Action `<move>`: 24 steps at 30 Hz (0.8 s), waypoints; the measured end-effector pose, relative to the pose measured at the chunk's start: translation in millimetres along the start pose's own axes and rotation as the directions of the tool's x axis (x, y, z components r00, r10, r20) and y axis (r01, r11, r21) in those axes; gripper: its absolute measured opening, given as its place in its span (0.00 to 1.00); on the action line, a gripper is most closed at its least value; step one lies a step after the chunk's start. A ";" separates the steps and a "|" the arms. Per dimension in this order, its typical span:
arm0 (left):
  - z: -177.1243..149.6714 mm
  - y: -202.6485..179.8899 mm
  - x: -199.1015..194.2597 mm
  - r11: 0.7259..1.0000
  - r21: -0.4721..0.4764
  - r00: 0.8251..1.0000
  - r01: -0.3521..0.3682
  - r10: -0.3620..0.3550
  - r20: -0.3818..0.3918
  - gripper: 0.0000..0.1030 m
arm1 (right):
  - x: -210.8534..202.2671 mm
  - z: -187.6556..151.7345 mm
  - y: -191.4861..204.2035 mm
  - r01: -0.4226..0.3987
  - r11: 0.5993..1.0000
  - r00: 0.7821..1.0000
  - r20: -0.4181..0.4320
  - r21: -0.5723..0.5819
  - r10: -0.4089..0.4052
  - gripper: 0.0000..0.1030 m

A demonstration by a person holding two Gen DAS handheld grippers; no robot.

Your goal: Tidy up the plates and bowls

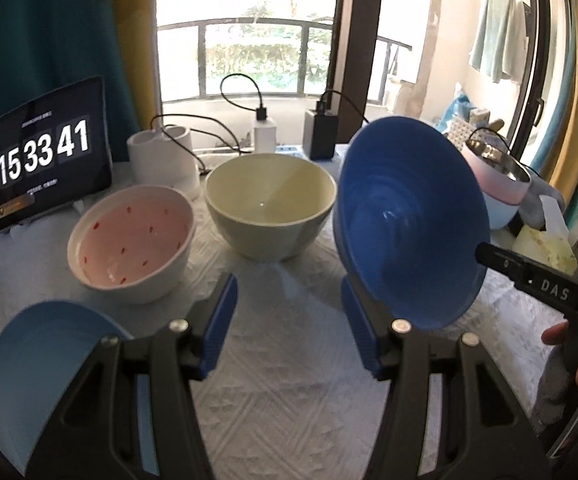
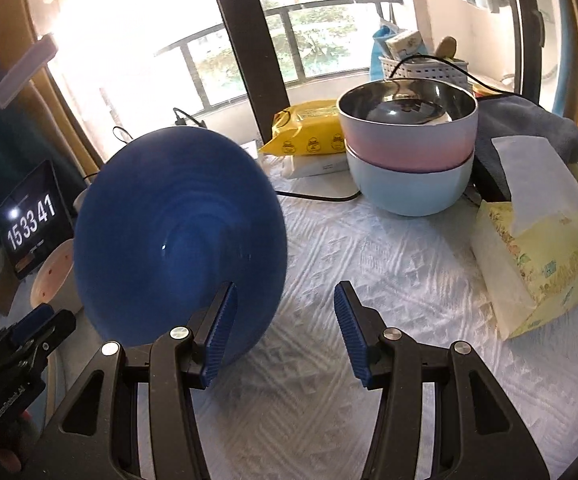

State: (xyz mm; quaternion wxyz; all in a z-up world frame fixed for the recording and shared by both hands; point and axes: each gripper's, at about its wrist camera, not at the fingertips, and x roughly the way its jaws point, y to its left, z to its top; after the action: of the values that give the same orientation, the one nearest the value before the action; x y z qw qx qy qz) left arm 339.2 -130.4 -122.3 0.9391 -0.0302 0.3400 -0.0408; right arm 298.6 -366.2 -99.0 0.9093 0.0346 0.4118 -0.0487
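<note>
A dark blue plate (image 1: 409,216) stands tilted on its edge above the white cloth; in the right wrist view it (image 2: 177,240) fills the left. My left gripper (image 1: 289,320) is open, and its right finger (image 1: 359,332) is beside the plate's lower rim. My right gripper (image 2: 285,332) is open, with its left finger (image 2: 219,336) in front of the plate; I cannot tell if it touches. A green bowl (image 1: 269,204) and a pink-dotted white bowl (image 1: 133,240) sit ahead. A light blue plate (image 1: 45,376) lies at the lower left. A pink steel-lined bowl (image 2: 407,128) is stacked in a light blue bowl (image 2: 409,192).
A tablet clock (image 1: 49,156) stands at the back left, with a white holder (image 1: 165,156) and chargers (image 1: 321,132) behind the bowls. A tissue pack (image 2: 533,256), yellow wipes (image 2: 309,132) and a grey cloth (image 2: 529,128) lie at the right.
</note>
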 end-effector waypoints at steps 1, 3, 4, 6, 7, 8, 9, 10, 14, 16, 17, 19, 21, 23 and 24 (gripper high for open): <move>1.9 -1.0 2.2 1.000 0.005 1.000 -0.001 0.001 0.002 0.54 | 2.8 0.6 -0.6 -0.003 1.000 1.000 -0.003 0.002 0.003 0.52; 5.7 -2.2 4.7 1.000 0.004 1.000 0.002 -0.002 0.008 0.54 | 6.4 0.3 -1.4 -0.005 1.000 1.000 -0.007 0.002 0.005 0.52; 7.2 -2.4 5.5 1.000 0.002 1.000 0.002 -0.002 0.013 0.54 | 8.1 -0.1 -1.6 -0.005 1.000 1.000 -0.008 0.002 0.006 0.52; 9.1 -4.1 8.6 1.000 0.008 1.000 0.008 -0.008 0.018 0.54 | 10.8 0.6 -2.7 -0.009 1.000 1.000 -0.009 0.002 0.009 0.52; 9.6 -4.5 10.7 1.000 0.010 1.000 0.013 -0.013 0.011 0.54 | 12.1 0.8 -2.8 -0.010 1.000 1.000 -0.009 0.002 0.010 0.52; 9.9 -4.2 11.6 1.000 0.004 1.000 0.020 -0.020 0.009 0.54 | 13.5 1.2 -3.4 -0.010 1.000 1.000 -0.009 0.002 0.010 0.52; 9.9 -3.2 10.4 1.000 -0.008 1.000 0.020 -0.020 0.016 0.54 | 15.0 1.0 -3.8 -0.009 1.000 1.000 -0.010 0.002 0.009 0.52; 9.8 -2.4 9.0 1.000 -0.018 1.000 0.020 -0.020 0.021 0.54 | 15.8 0.8 -5.1 -0.006 1.000 1.000 -0.008 0.007 0.006 0.52; 8.9 2.3 -0.2 0.996 -0.072 0.998 0.043 -0.039 0.053 0.54 | 20.9 0.1 -10.6 -0.010 1.000 1.000 -0.015 0.022 0.010 0.52; 9.6 4.0 -5.1 0.994 -0.099 0.996 0.052 -0.044 0.075 0.54 | 23.2 -0.4 -11.1 -0.022 1.000 1.000 -0.016 0.021 0.022 0.52; 10.1 3.9 -6.1 0.993 -0.103 0.995 0.056 -0.048 0.084 0.54 | 24.0 -1.0 -10.4 -0.025 1.000 1.000 -0.018 0.018 0.025 0.52; 11.9 1.1 -4.5 0.993 -0.094 0.994 0.068 -0.060 0.086 0.55 | 26.4 -1.1 -9.1 -0.029 0.999 0.999 -0.023 0.016 0.030 0.52; 13.0 -3.4 -0.3 0.995 -0.074 0.995 0.070 -0.065 0.077 0.57 | 28.7 -2.3 -7.8 -0.035 0.999 0.999 -0.029 0.011 0.035 0.52; 13.0 -7.4 3.0 0.995 -0.062 0.995 0.077 -0.073 0.071 0.60 | 30.4 -4.0 -6.1 -0.044 0.999 0.998 -0.036 0.002 0.044 0.44; 13.1 -9.3 4.0 0.995 -0.058 0.995 0.077 -0.073 0.070 0.60 | 33.1 -4.2 -5.4 -0.050 0.999 0.998 -0.043 -0.002 0.050 0.42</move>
State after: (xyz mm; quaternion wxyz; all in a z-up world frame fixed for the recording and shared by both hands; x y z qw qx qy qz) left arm 350.2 -139.6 -114.1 0.9464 -0.0728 0.3079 -0.0649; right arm 316.6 -373.1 -126.8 0.9012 0.0446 0.4305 -0.0246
